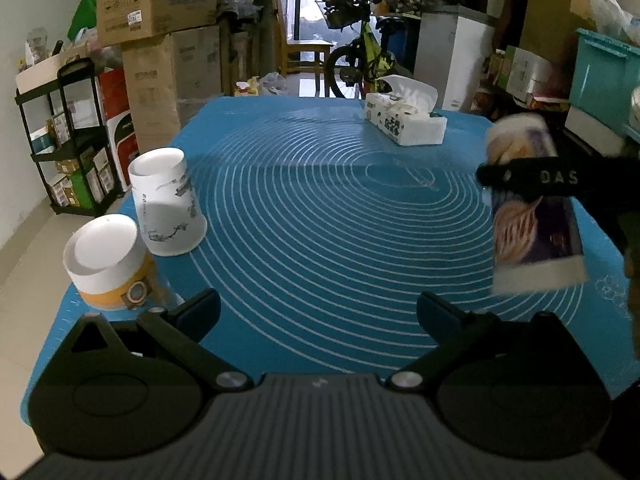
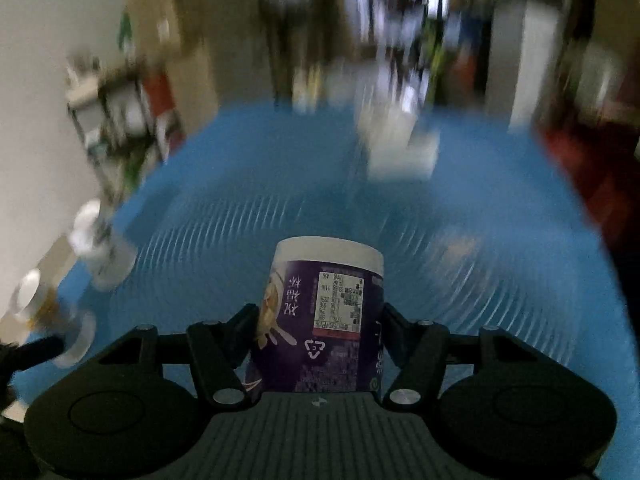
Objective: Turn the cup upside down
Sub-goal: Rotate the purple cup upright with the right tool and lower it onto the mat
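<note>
My right gripper (image 2: pixel 318 316) is shut on a purple printed paper cup (image 2: pixel 324 312) and holds it bottom-up, its label upside down, above the blue mat (image 2: pixel 240 168). The same cup (image 1: pixel 532 208) shows at the right of the left wrist view, clamped by a black finger (image 1: pixel 528 178), its wide rim just above the mat. My left gripper (image 1: pixel 318 308) is open and empty over the mat's near edge. Two cups stand upside down at the left: a white one with ink drawings (image 1: pixel 168 204) and a white-and-orange one (image 1: pixel 110 264).
A tissue box (image 1: pixel 404 114) lies at the far side of the mat (image 1: pixel 320 208). Stacked cardboard boxes (image 1: pixel 160 40), a black shelf rack (image 1: pixel 68 136) and a bicycle (image 1: pixel 360 48) stand beyond the table. The right wrist view is motion-blurred.
</note>
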The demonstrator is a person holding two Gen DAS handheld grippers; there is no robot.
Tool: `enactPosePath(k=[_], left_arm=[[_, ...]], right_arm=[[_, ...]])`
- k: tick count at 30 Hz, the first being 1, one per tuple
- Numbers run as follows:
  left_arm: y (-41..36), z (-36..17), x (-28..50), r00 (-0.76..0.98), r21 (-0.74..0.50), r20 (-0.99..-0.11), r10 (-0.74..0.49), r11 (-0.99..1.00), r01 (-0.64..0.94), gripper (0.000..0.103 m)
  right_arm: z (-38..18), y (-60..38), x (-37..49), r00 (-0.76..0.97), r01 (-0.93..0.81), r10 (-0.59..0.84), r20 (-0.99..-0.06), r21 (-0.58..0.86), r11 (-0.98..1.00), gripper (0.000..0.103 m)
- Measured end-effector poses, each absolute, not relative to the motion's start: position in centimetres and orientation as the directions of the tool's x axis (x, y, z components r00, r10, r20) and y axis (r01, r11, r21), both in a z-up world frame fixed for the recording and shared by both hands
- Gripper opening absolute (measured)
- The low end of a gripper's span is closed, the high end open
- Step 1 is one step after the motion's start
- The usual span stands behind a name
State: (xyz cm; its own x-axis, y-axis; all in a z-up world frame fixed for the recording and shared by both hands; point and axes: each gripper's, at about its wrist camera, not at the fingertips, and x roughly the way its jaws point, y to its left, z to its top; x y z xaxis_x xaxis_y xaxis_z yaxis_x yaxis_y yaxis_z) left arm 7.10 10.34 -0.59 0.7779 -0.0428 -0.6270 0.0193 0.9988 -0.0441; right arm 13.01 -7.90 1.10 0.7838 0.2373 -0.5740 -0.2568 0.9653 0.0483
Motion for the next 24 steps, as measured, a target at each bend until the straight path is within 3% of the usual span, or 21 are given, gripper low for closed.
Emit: enactPosePath(k=[2, 4, 9, 16, 24], left_arm=[[10.1, -0.6, 7.2, 0.778, -0.047, -0.627, -0.045, 0.999, 0.02, 0.103], [9.7, -0.7, 7.3, 0.78, -0.041, -0.624, -0.04, 0.999, 0.019, 0.103], [9.0, -1.0, 7.6, 0.781, -0.035, -0.623, -0.038, 0.999, 0.021, 0.103], [8.4, -1.0, 7.5, 0.789, -0.044, -0.612, -0.052, 0.999, 0.031, 0.103], [7.5, -0.7, 7.2, 0.79, -0.039, -0.61, -0.058, 0.998, 0.043, 0.103]], right_arm=[[0.3, -8.5, 11.3, 0.89, -0.234, 0.197, -0.411, -0.041, 0.971, 0.067], [-0.9, -8.5, 10.6, 0.941, -0.185, 0.137, -0.31, -0.129, 0.974, 0.067], [-4.3, -8.8, 10.0, 0.97, -0.111, 0.063, -0.235, -0.199, 0.974, 0.067], [-4.4, -8.0, 7.9, 0.969, -0.104, 0.048, -0.241, -0.225, 0.969, 0.067], [-3.6, -10.9, 7.5, 0.935, -0.122, 0.083, -0.346, -0.094, 0.988, 0.067]])
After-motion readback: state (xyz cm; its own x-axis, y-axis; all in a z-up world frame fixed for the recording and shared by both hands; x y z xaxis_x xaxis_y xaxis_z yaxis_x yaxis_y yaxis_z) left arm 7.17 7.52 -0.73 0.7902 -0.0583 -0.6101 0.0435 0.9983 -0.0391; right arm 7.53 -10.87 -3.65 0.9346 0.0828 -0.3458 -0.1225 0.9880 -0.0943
